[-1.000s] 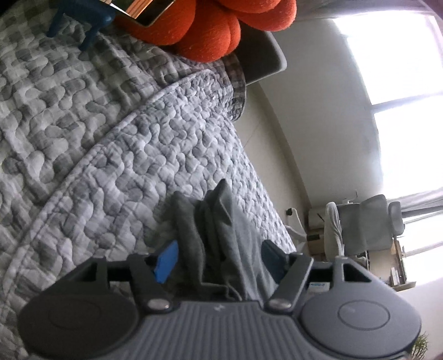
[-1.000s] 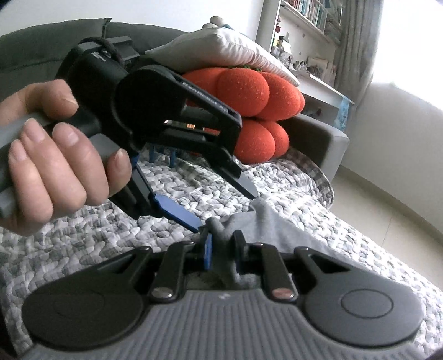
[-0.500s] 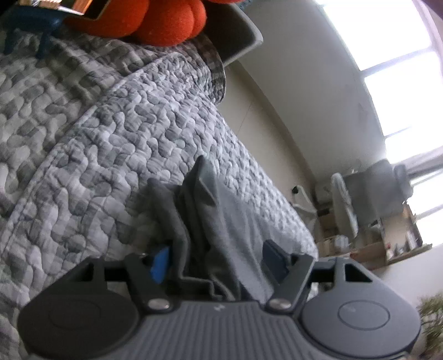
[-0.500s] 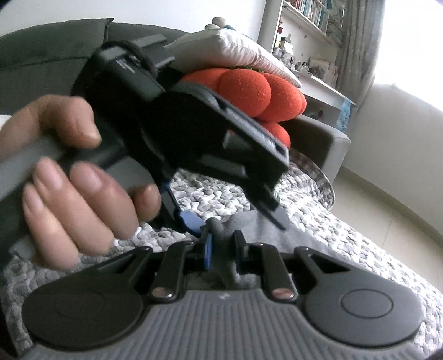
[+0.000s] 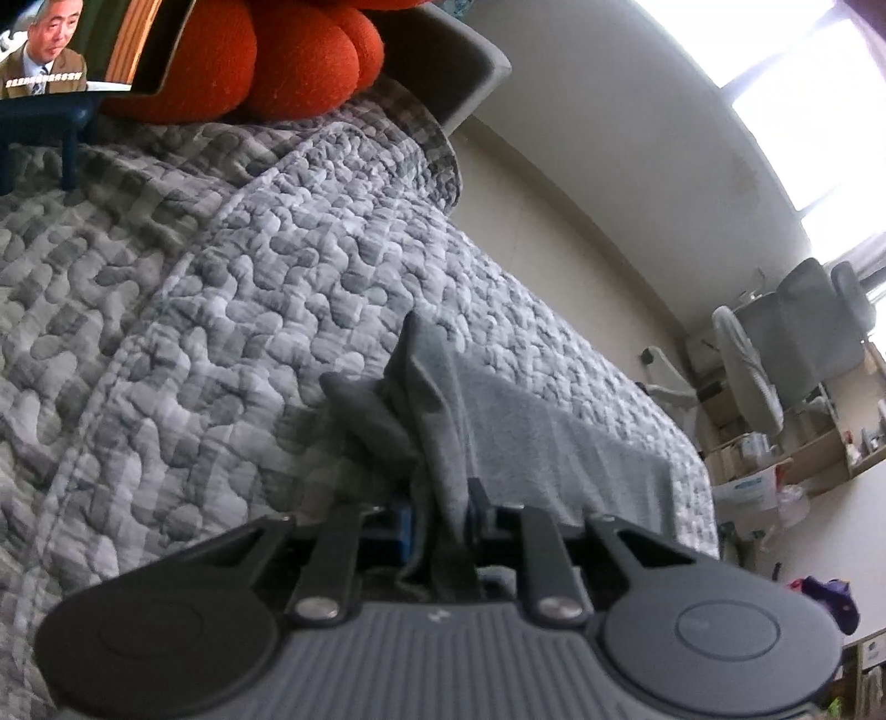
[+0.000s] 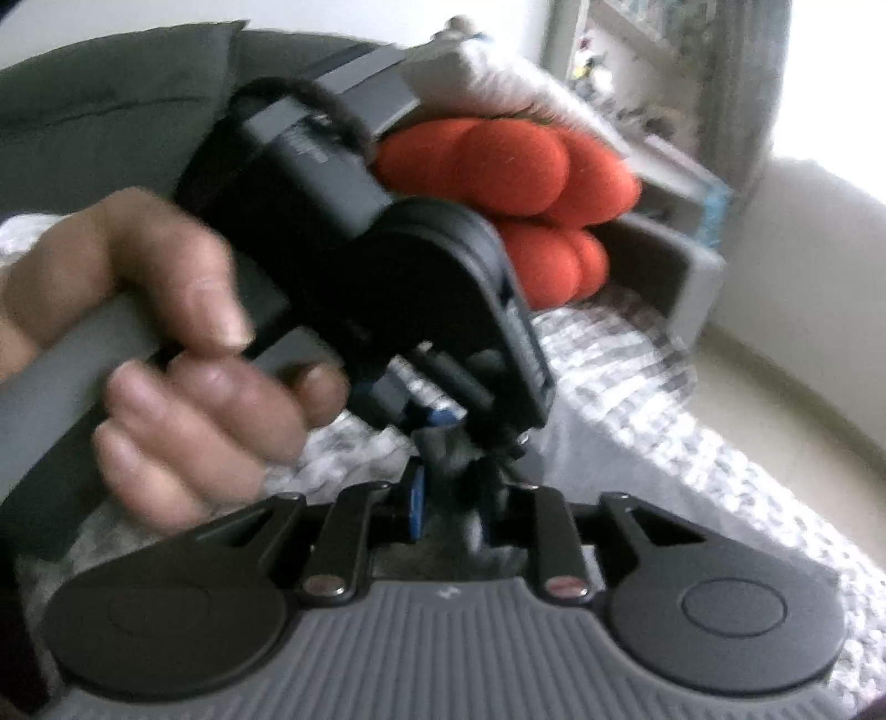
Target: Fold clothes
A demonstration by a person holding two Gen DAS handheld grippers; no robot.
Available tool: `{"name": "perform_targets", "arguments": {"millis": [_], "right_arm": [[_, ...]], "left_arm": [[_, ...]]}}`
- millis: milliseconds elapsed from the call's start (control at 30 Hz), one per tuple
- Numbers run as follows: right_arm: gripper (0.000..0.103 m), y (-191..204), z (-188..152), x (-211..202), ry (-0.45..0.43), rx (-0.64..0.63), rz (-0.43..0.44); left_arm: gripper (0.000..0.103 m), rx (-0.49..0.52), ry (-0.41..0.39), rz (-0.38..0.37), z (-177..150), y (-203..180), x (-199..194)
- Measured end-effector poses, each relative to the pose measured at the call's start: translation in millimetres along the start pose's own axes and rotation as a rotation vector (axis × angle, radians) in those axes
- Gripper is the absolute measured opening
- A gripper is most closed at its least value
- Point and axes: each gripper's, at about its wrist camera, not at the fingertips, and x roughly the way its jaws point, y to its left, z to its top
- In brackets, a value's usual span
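The grey garment (image 5: 498, 421) is soft knit cloth, bunched into upright creases at its near end, where both tools pinch it. From there it spreads flatter across the quilted bed cover and droops over the edge. In the right wrist view it is blurred, only a gathered grey fold (image 6: 448, 459).

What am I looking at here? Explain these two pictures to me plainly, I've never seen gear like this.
No robot: a person holds a two-finger clamp in each hand, each with a camera looking along its fingers. The left camera shows the left gripper shut on a grey garment that trails over a quilted grey bedspread, with an orange cushion and a lit screen behind. The right camera shows the right gripper shut on the same cloth, with the person's left hand and its clamp close in front. That picture is blurred by motion. Both clamps pinch the bunched end close together, part of folding it.
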Motion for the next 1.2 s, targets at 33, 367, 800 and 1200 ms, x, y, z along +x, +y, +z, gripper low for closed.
{"name": "perform_targets", "arguments": {"millis": [33, 367, 800, 1200], "right_arm": [[0.025, -0.6, -0.6, -0.9, 0.005, -0.002, 0.011], [0.025, -75.8, -8.9, -31.2, 0.059, 0.297, -0.004], [0.016, -169.4, -52.5, -25.7, 0.244, 0.831, -0.191], [0.039, -187.0, -72.5, -72.6, 0.230, 0.912, -0.274]], "left_arm": [[0.017, 0.004, -0.001, 0.005, -0.6, -0.6, 0.4], [0.019, 0.051, -0.009, 0.064, -4.5, -6.9, 2.3], [0.025, 0.091, -0.008, 0.124, -10.5, -13.3, 7.7], [0.026, 0.105, -0.001, 0.144, -11.7, -16.3, 8.3]]}}
